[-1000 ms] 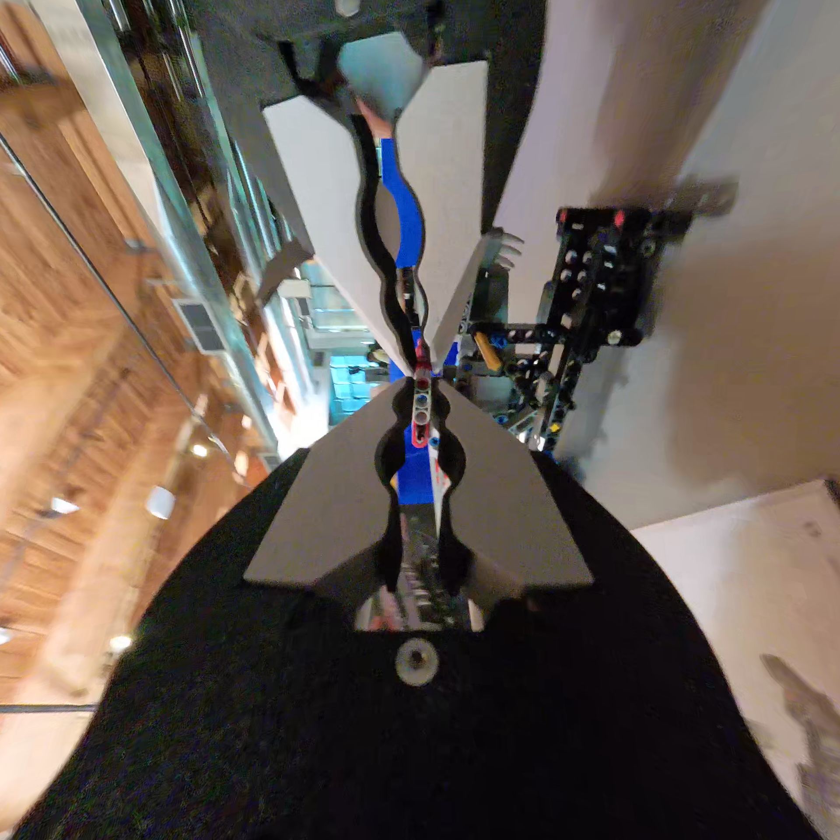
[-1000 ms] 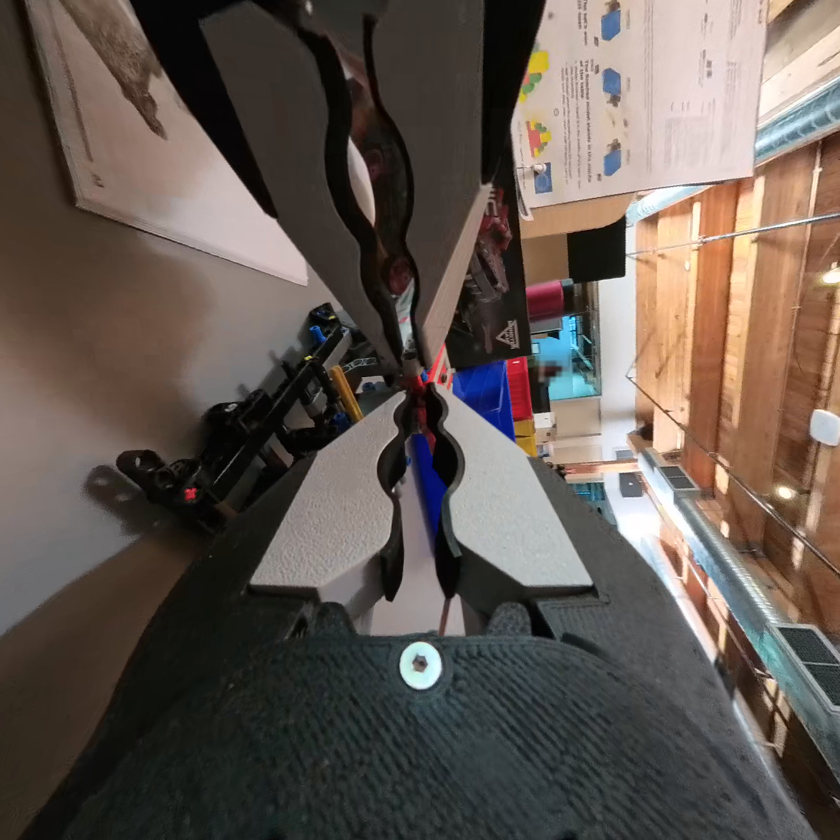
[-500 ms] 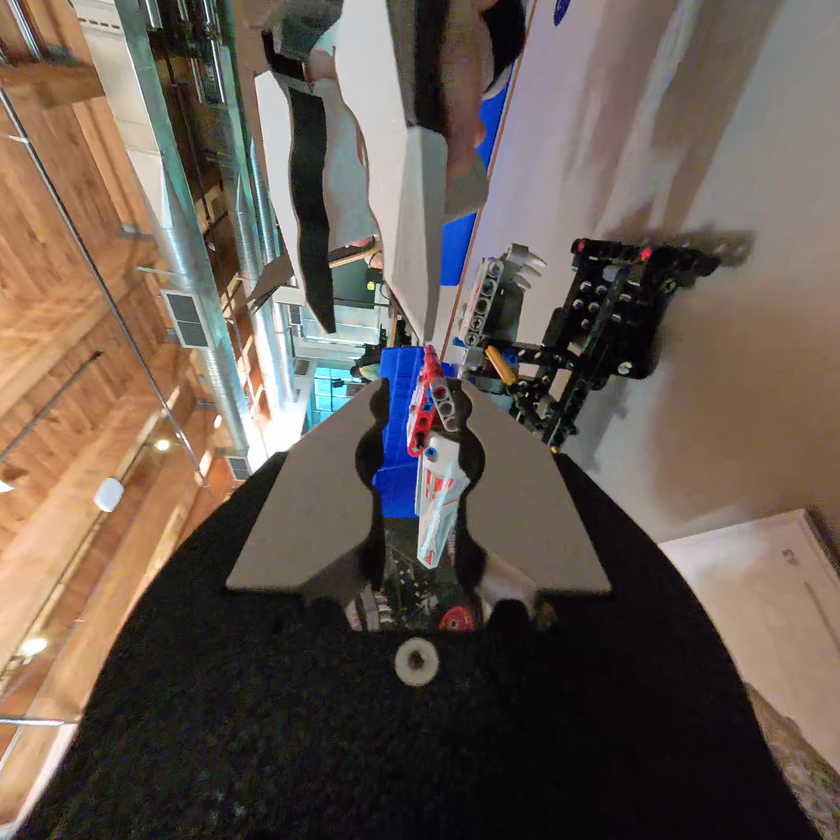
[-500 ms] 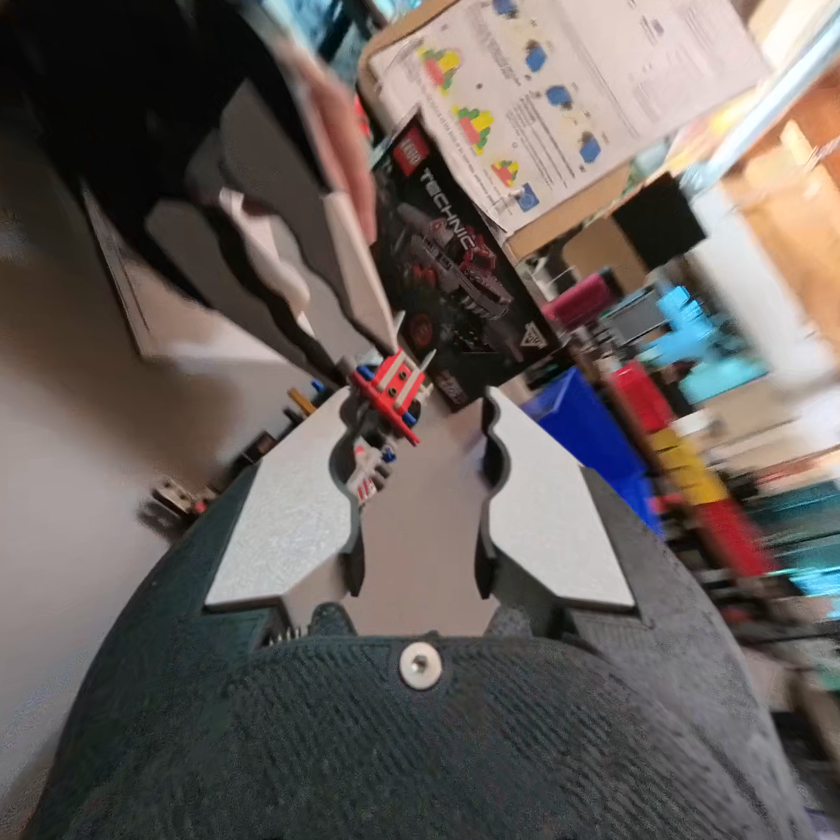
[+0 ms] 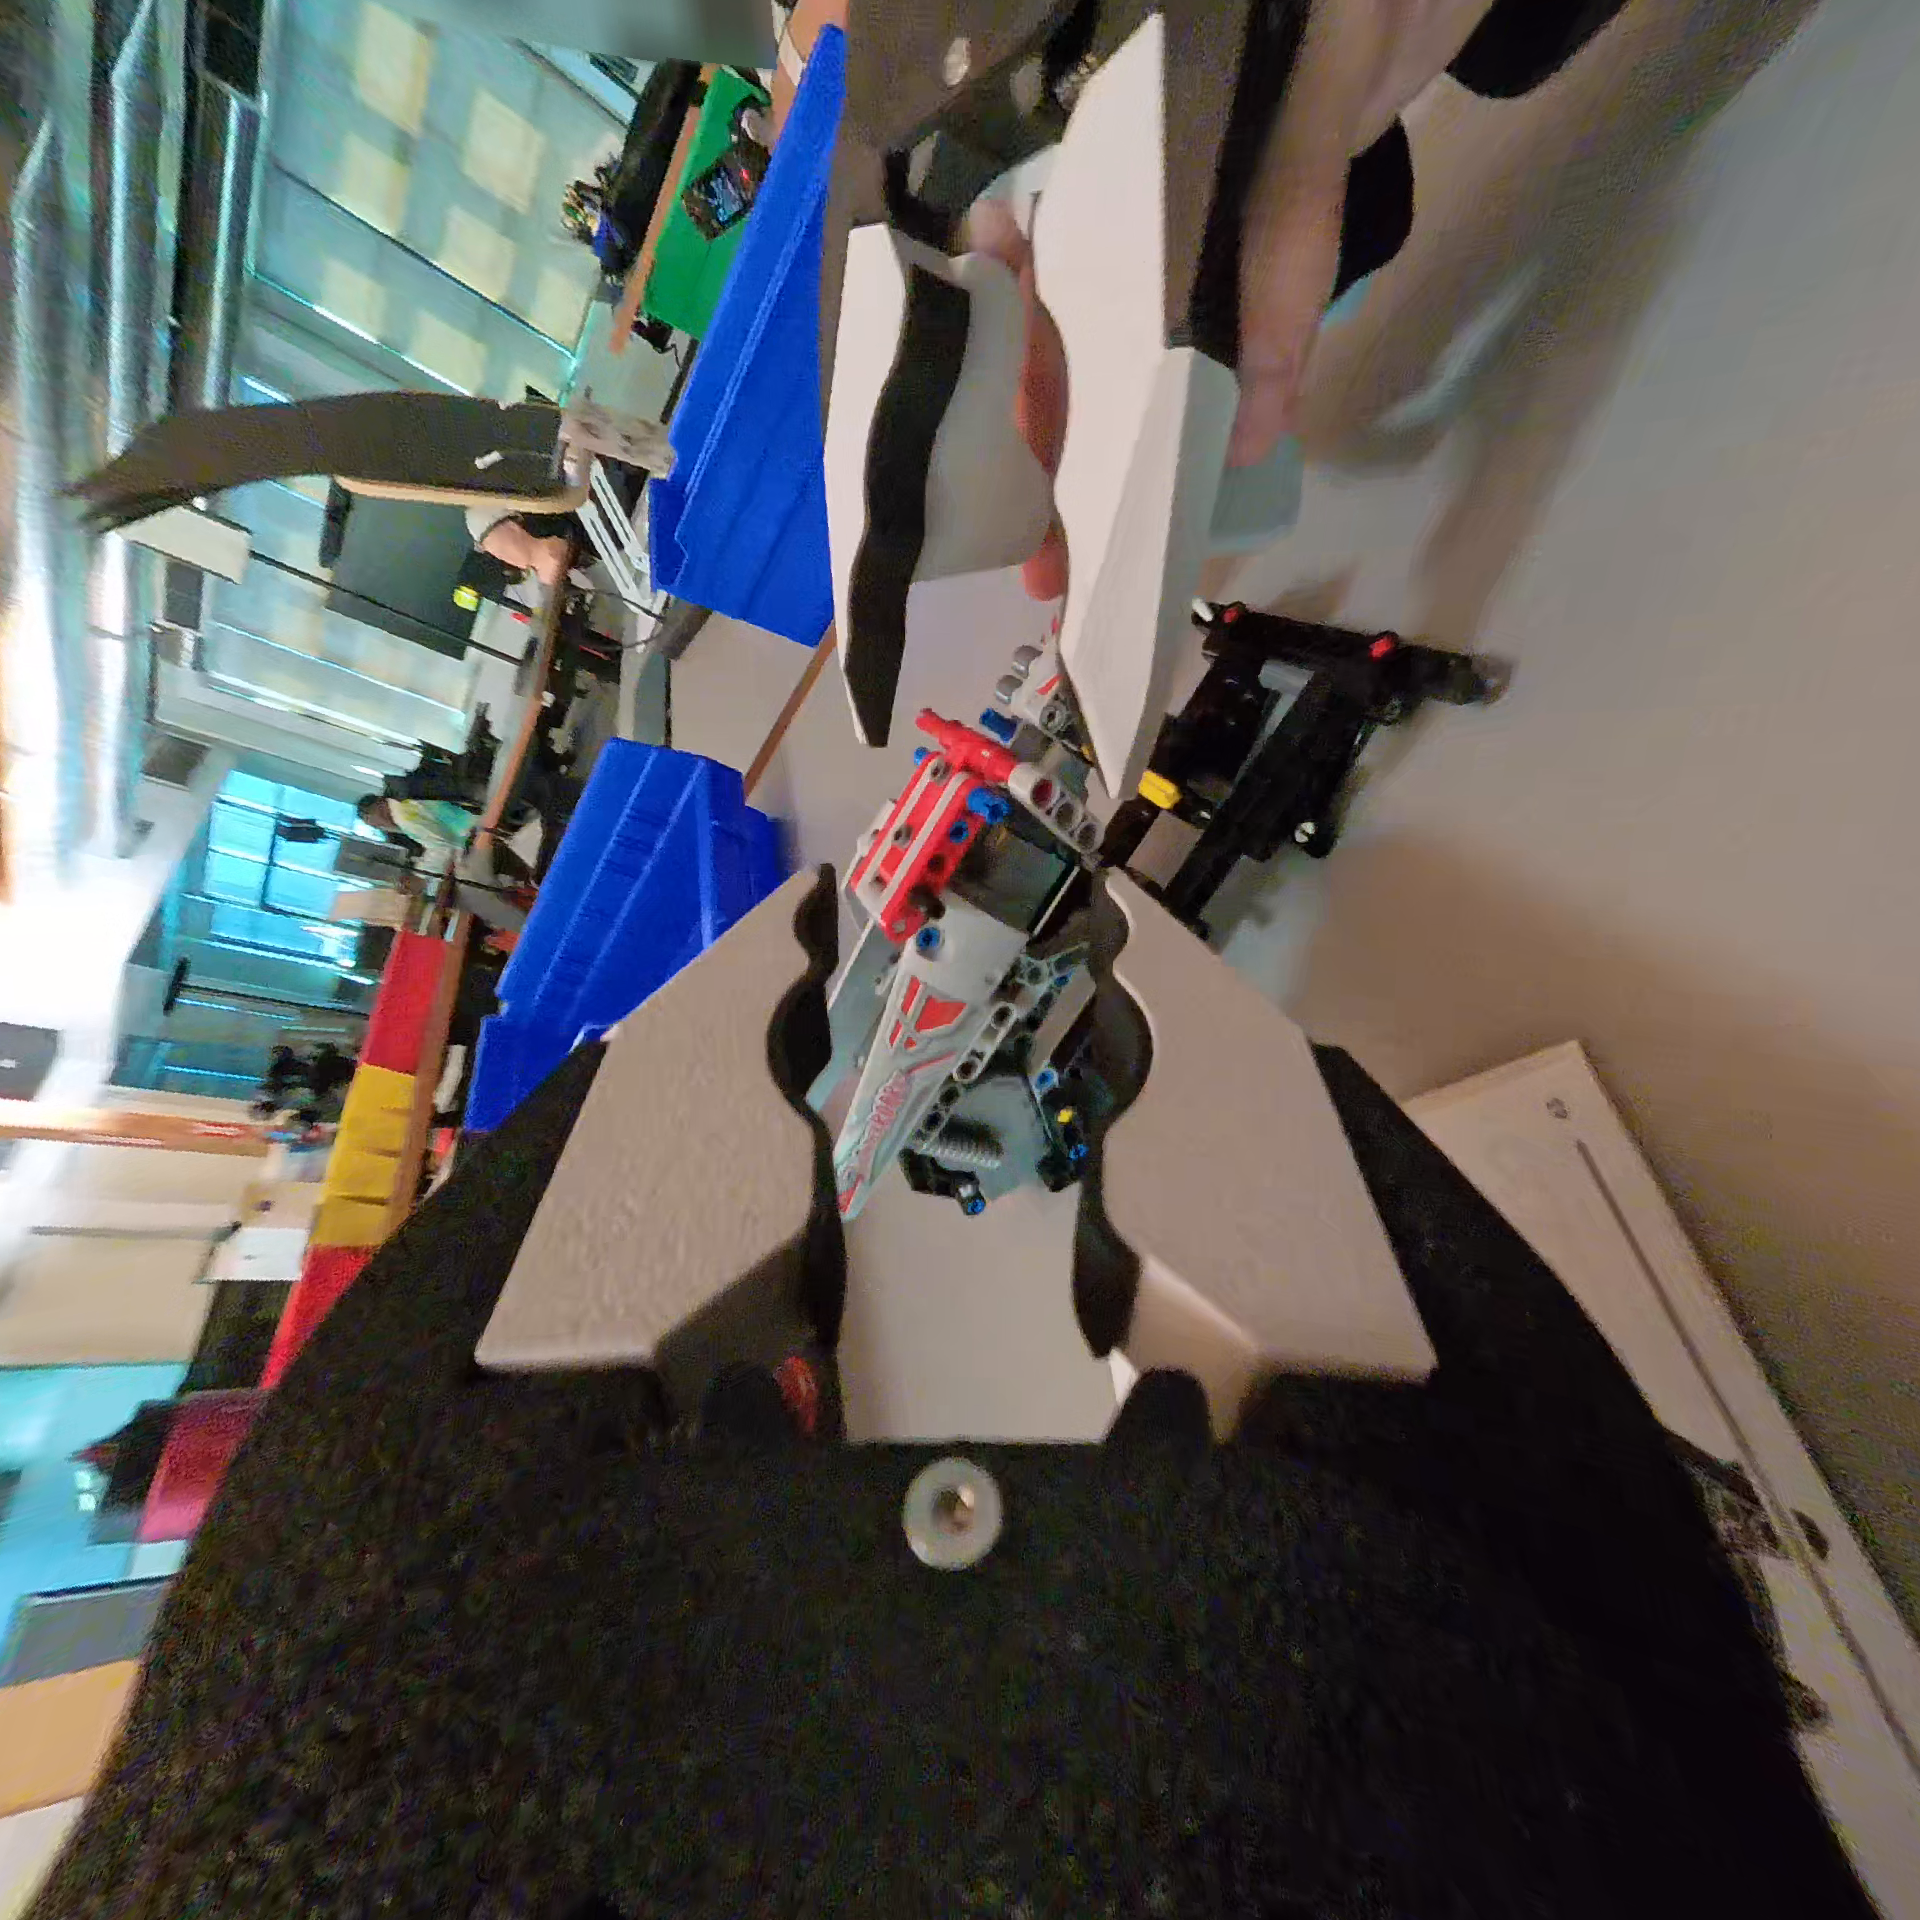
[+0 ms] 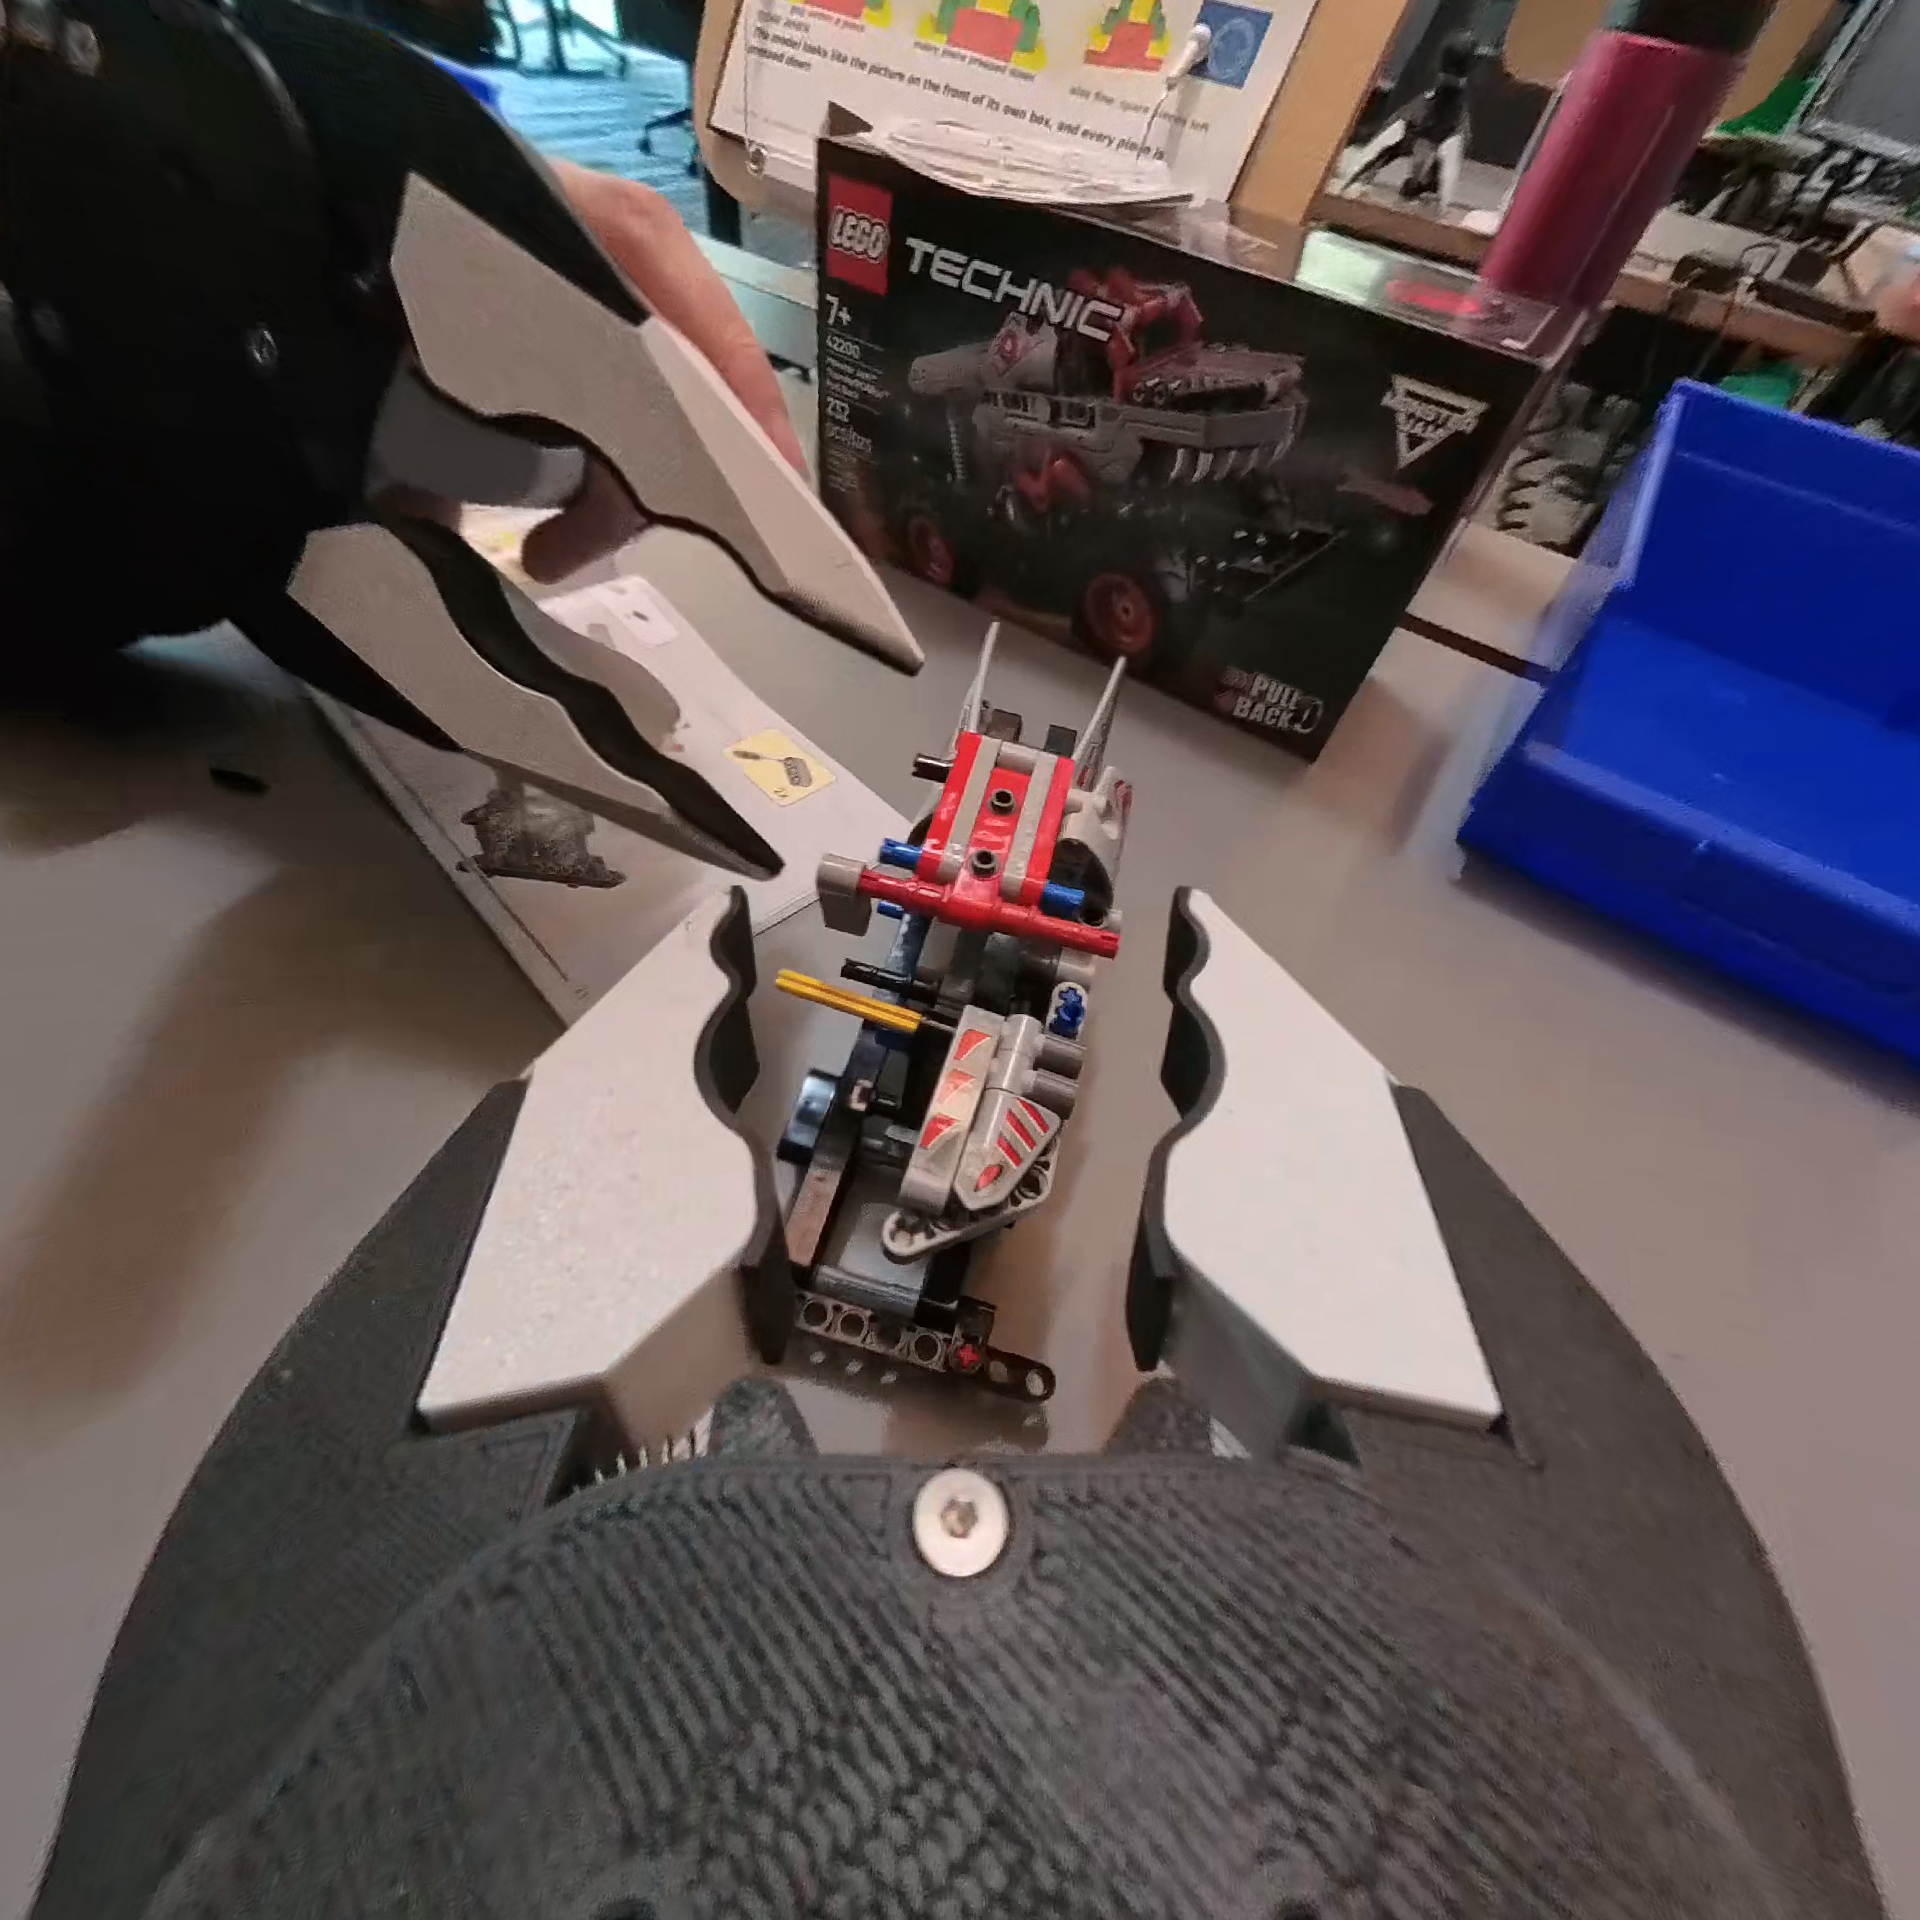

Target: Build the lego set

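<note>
A grey table (image 6: 1558, 1091) carries the work; behind it the room holds blue bins (image 6: 1725, 727), more benches, and a printed sheet hung above the set's box (image 6: 1164, 416). The half-built lego model (image 6: 966, 1039) stands on the table in front of that box, its long axis running from the right gripper (image 6: 956, 925) toward the box, the red-and-grey spiked end pointing at the box and a black beam end nearest the camera. An instruction booklet (image 6: 665, 727) lies left of the model.

A second ago both grippers were pinched tip to tip on a small red part, off the table — now that part sits on the model and both sets of jaws stand wide apart. The right gripper straddles the model without touching it. The left gripper (image 5: 966, 894), also spread, frames the model's grey-and-red nose panel; contact is unclear.
</note>
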Motion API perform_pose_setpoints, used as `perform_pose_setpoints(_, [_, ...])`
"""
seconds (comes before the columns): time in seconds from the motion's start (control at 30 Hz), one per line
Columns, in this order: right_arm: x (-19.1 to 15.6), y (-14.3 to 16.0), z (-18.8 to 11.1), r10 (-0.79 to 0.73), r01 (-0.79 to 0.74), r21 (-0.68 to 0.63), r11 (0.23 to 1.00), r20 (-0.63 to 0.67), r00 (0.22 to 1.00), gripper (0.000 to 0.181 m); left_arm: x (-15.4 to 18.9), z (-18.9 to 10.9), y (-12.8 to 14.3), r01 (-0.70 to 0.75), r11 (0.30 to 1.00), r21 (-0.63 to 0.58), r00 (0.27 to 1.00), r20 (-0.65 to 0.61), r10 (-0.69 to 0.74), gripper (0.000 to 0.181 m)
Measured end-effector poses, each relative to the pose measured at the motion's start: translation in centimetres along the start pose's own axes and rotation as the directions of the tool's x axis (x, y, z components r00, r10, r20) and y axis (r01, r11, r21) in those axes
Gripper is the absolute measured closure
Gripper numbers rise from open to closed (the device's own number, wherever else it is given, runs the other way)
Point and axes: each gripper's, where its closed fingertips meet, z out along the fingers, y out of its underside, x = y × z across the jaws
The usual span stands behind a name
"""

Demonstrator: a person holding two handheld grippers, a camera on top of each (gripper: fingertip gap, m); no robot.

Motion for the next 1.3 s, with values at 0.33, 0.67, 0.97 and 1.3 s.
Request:
perform_pose_setpoints(0.33, [0.2,0.1,0.4,0.029,-0.029,-0.003,1.0,-0.038,0.999,0.112,1.8,0.4,1.9,0.304,0.938,-0.167,0.933,-0.149,-0.329,0.133])
perform_pose_setpoints(0.67, [-0.1,-0.3,0.5,0.107,-0.106,0.039,0.994,-0.021,0.994,0.115,2.7,2.6,2.2,0.141,0.958,-0.249,0.99,0.062,-0.129,0.166])
perform_pose_setpoints(0.97, [0.1,-0.2,0.4,0.084,-0.083,0.049,0.995,-0.024,0.996,0.129,2.4,2.7,1.5,-0.005,0.977,-0.215,0.991,0.127,0.033,0.174])
perform_pose_setpoints(1.3, [-0.2,-0.2,0.1,0.115,-0.117,0.065,0.991,0.03,0.993,0.13,1.9,2.8,1.6,0.119,0.981,-0.15,0.984,0.15,-0.096,0.18])
